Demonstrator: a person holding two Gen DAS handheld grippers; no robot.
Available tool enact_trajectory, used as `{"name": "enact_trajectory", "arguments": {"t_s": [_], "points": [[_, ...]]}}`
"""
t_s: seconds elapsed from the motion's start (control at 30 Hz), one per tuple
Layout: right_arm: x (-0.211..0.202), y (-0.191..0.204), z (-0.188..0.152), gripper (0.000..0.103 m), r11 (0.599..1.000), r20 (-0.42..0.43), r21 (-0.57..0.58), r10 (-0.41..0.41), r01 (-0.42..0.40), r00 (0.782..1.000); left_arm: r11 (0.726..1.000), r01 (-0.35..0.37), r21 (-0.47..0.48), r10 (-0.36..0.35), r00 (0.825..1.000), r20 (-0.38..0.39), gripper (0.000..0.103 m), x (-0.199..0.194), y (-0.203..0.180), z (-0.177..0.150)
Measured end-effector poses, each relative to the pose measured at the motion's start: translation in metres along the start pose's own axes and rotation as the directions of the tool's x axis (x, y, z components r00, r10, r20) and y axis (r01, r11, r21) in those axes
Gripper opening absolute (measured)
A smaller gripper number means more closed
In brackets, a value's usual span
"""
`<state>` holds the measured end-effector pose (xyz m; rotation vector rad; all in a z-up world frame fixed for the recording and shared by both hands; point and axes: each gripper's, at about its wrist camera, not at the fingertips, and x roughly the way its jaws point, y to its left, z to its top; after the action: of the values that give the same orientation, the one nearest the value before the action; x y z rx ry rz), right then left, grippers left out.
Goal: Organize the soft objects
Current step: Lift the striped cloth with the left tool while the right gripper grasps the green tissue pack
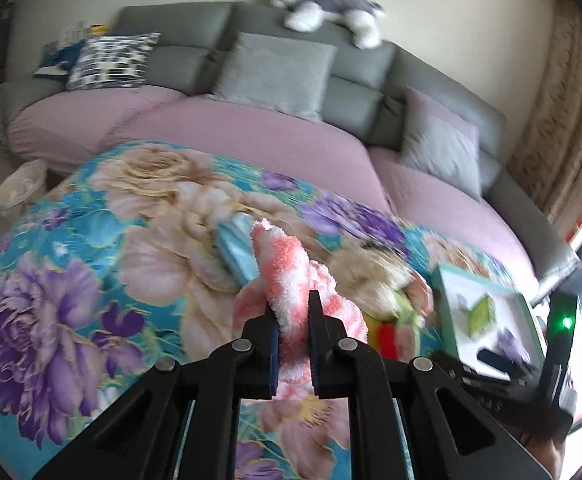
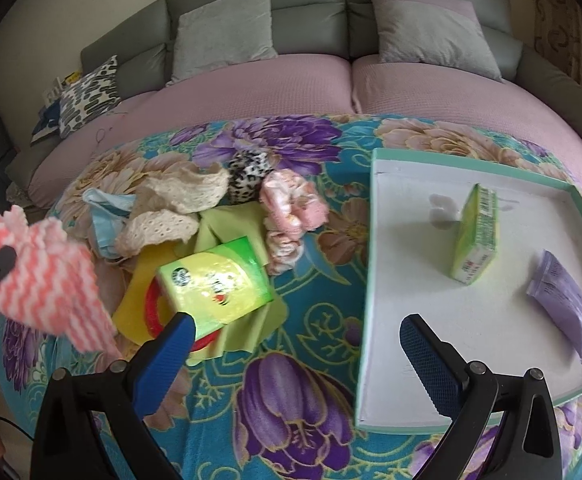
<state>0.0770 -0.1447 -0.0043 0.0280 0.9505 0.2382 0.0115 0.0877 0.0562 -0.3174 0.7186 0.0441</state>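
Tissue pack, purple pouch in tray

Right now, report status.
Left gripper shut on pink-and-white fuzzy cloth, lifted. Right gripper open, empty. White teal-rimmed tray unobstructed.

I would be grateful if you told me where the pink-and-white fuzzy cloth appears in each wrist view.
Left wrist view: the pink-and-white fuzzy cloth is at lower centre, clamped in the left gripper.
Right wrist view: the cloth is at the far left edge, lifted above the floral blanket.
Shared landmark: the teal-rimmed white tray.
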Motion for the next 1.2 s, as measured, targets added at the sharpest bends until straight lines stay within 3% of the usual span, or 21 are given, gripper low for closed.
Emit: {"name": "enact_trajectory", "arguments": {"t_s": [0.2, 0.67, 1.07, 1.2], "points": [[0.006, 0.012, -0.001, 0.103, 0.998, 0.011, -0.04, 0.047, -0.046, 0.999, 0.993, -0.07, -0.094, 0.072, 0.997, 0.016, 0.012, -0.003, 0.025, 0.002], [0.038, 0.02, 0.007, 0.102, 0.981, -0.018, -0.101, 0.163, -0.164, 0.987, 0.994, -0.063, -0.09, 0.062, 0.998, -0.012, 0.012, 0.005, 0.028, -0.001], [0.05, 0.02, 0.008, 0.076, 0.965, -0.046, -0.086, 0.243, -0.246, 0.969, 0.995, -0.066, -0.081, 0.064, 0.997, -0.033, 0.012, 0.011, 0.029, -0.002], [0.049, 0.017, 0.008, 0.074, 0.964, -0.042, -0.071, 0.252, -0.254, 0.967, 0.995, -0.066, -0.077, 0.063, 0.997, -0.039, 0.012, 0.013, 0.028, -0.003]]}}
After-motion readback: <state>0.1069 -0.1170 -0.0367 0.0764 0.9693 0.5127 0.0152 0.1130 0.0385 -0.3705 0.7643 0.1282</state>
